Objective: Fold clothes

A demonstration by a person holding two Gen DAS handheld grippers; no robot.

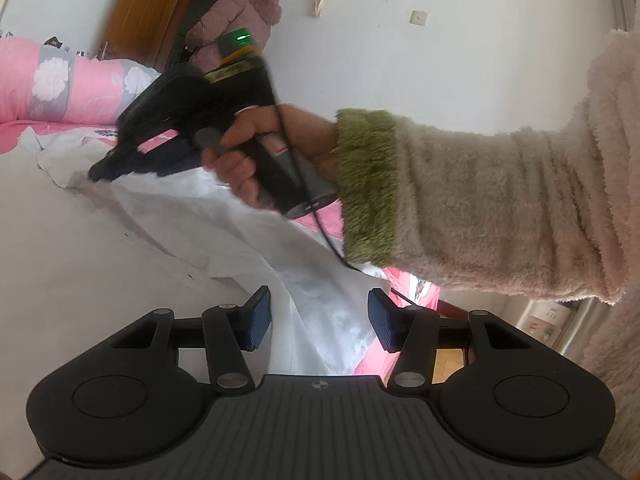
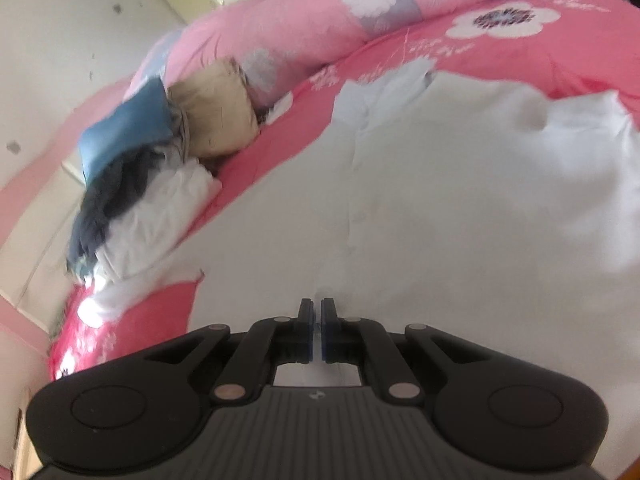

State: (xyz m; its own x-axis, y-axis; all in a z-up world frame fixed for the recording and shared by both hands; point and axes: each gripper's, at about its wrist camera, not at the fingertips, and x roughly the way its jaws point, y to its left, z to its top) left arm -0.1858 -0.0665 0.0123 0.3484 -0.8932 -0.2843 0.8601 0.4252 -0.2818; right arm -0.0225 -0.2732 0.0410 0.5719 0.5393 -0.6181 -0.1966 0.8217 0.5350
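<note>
Across pink flowered bed sheet (image 2: 580,52), nine o'clock to three: folded clothes pile (image 2: 152,184); white garment (image 2: 460,200) spread centre. Left gripper (image 1: 319,322) parted, holding nothing; right gripper (image 2: 316,330) clenched over garment, grasp uncertain. Rolled quilt (image 2: 312,20) at twelve.

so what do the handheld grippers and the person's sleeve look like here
Each black plastic two-finger gripper, left and right, has blue ribbed pads, silver pivot bolts, linkage arms over two round discs, and a grey ribbed body. Seen from the left, the right one has a thin black cable and a green light on top. The fluffy cream fleece sleeve ends in an olive-green cuff.
</note>
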